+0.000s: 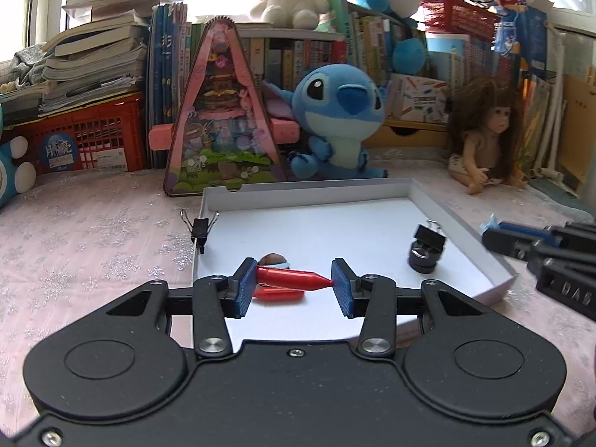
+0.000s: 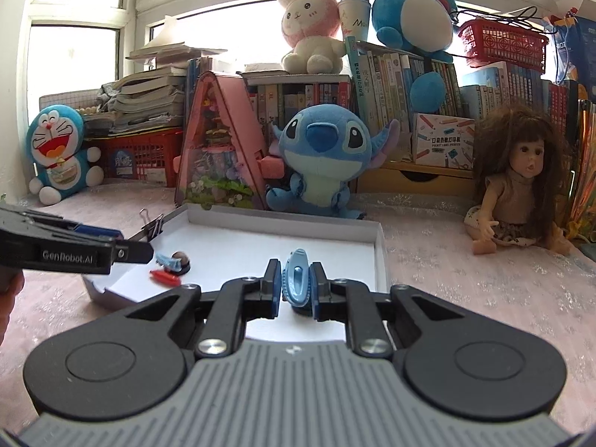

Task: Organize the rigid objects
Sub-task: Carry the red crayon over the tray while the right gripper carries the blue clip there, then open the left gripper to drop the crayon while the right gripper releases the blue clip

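Already the left gripper (image 1: 294,285) pinches a red crayon (image 1: 288,277) endwise, tip against one pad; it may pivot loose. Right gripper (image 2: 294,288) clenches a blue clip (image 2: 296,279), which could squirt out.

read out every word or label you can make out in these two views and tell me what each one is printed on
"GenRobot.AI": side of the left tongs.
"DAS", cut off at the frame edge: side of the right tongs.
"POCKET LABEL PRINTER": white box on the shelf.
Book spines and crate sticker: too small or blurred to read.
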Action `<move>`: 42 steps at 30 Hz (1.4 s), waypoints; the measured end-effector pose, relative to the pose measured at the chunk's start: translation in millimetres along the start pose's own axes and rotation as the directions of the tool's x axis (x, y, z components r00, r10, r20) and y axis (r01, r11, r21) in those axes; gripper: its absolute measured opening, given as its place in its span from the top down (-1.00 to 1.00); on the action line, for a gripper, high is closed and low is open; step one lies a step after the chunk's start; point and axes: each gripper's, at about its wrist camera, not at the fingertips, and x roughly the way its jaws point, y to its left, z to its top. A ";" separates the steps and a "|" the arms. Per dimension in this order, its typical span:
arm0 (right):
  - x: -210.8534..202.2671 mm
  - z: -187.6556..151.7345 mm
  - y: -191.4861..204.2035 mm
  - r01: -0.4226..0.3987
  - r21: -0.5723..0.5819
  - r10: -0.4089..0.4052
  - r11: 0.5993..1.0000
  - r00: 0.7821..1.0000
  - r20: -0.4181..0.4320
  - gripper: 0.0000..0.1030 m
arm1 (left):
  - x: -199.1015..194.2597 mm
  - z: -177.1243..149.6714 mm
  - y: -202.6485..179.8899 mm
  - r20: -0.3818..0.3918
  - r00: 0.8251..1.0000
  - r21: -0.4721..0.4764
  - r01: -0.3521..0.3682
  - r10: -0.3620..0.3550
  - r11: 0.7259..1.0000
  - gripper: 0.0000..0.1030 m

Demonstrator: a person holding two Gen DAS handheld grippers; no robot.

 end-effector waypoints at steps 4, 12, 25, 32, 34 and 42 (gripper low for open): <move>11.6 2.8 -0.2 -0.002 -0.005 0.002 1.000 1.000 -0.004 0.61 | 13.0 1.5 4.0 -0.018 1.000 -0.014 -0.016 0.015 1.000 0.20; 32.0 10.3 -15.5 -0.029 0.094 0.031 0.995 0.999 -0.025 0.61 | 30.9 0.7 5.3 -0.037 0.999 -0.006 -0.035 0.035 0.999 0.20; 40.9 0.6 -35.9 0.078 0.174 -0.056 0.982 0.990 -0.129 0.61 | 44.9 -4.4 9.4 -0.062 0.997 -0.013 -0.043 0.042 0.999 0.20; 58.6 2.0 -58.1 0.101 0.326 -0.026 0.940 0.974 -0.226 0.61 | 52.1 -6.2 9.7 -0.076 0.996 -0.012 -0.052 0.051 0.999 0.19; 62.9 2.1 -60.9 0.107 0.350 -0.020 0.931 0.970 -0.243 0.61 | 53.7 -6.8 10.2 -0.080 0.995 -0.013 -0.054 0.053 0.998 0.19; 73.2 1.4 -66.0 0.126 0.406 -0.014 0.905 0.963 -0.269 0.60 | 58.0 -7.8 10.8 -0.086 0.995 -0.013 -0.057 0.055 0.998 0.19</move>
